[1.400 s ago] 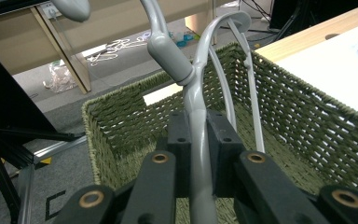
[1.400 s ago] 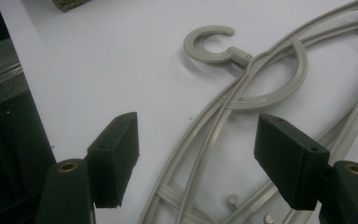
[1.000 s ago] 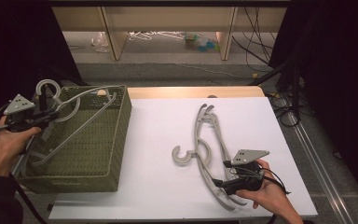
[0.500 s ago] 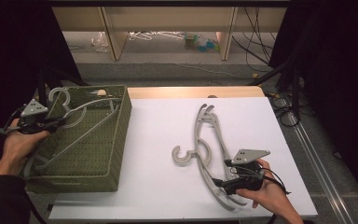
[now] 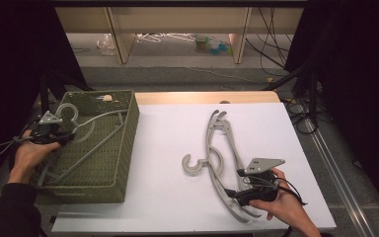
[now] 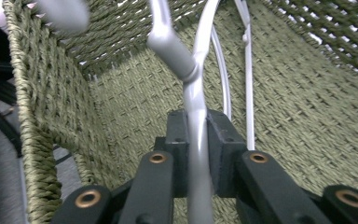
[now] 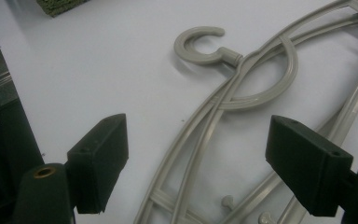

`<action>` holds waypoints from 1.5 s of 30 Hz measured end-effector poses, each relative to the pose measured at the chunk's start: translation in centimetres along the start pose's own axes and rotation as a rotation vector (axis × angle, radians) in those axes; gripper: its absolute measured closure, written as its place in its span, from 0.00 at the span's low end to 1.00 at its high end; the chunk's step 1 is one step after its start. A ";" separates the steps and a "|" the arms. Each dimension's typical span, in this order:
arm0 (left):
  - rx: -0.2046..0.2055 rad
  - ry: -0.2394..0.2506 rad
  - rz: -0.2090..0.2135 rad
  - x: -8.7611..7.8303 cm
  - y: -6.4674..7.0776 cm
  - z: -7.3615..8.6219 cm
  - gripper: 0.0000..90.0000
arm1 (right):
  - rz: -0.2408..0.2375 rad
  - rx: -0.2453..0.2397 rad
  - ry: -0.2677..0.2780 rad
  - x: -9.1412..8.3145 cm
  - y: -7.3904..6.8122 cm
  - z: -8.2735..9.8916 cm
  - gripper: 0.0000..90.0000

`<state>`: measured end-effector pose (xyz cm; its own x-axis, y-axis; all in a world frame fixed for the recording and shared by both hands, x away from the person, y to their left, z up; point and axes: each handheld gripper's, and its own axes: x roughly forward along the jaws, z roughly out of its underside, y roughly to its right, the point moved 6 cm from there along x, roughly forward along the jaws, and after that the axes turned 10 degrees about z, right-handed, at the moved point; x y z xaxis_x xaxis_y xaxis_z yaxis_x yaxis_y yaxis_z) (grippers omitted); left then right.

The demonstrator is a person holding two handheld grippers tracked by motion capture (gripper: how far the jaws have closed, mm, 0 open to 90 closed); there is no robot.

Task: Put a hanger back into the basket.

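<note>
A grey plastic hanger (image 5: 86, 126) lies slanted inside the green woven basket (image 5: 128, 133) at the table's left. My left gripper (image 5: 54, 134) is shut on it near the hook end. In the left gripper view both pads (image 6: 177, 140) press on the hanger's bar (image 6: 198, 93), with the basket wall (image 6: 135, 79) behind. A stack of grey hangers (image 5: 217, 148) rests on the white table, hook (image 5: 192, 165) pointing left. My right gripper (image 5: 234, 193) sits at the stack's near end. Its jaws (image 7: 198, 140) stand wide open above the hanger arms (image 7: 242, 79), touching nothing.
The white tabletop (image 5: 168, 143) lies bare between the basket and the hangers. Behind the table, wooden shelf legs (image 5: 118, 37) stand over floor clutter. Cables (image 5: 296, 106) hang off the right edge.
My left hand has sunk and carried the held hanger lower into the basket. The right hand and the hangers on the table have stayed put.
</note>
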<state>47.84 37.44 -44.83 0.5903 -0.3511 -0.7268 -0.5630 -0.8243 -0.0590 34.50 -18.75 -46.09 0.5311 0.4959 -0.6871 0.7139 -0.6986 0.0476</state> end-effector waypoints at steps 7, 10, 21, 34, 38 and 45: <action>-0.113 0.109 -0.066 -2.2 -0.5 -0.6 0.74 | 0.005 -0.008 0.006 0.1 0.1 0.0 0.25; -0.130 0.162 -0.072 -3.2 0.2 -0.9 0.67 | 0.009 0.001 0.003 0.2 0.1 0.0 0.25; -0.128 0.302 -0.066 -7.1 3.6 -1.7 0.51 | 0.012 0.004 0.010 0.4 0.2 0.1 0.24; -0.052 0.427 0.114 -6.0 13.6 -3.5 0.36 | 0.020 0.014 0.017 0.7 0.2 0.2 0.24; 0.001 0.453 0.198 -5.1 17.8 -3.9 0.32 | 0.027 0.022 0.017 0.8 0.3 0.2 0.24; 0.082 0.449 0.318 -3.8 23.4 -3.8 0.25 | 0.030 0.024 0.019 1.0 0.2 0.4 0.24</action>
<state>34.64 17.77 -40.90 0.5628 -0.7464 -0.3552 -0.7861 -0.6161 0.0492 34.99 -18.55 -47.05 0.5607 0.4843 -0.6716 0.6867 -0.7252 0.0503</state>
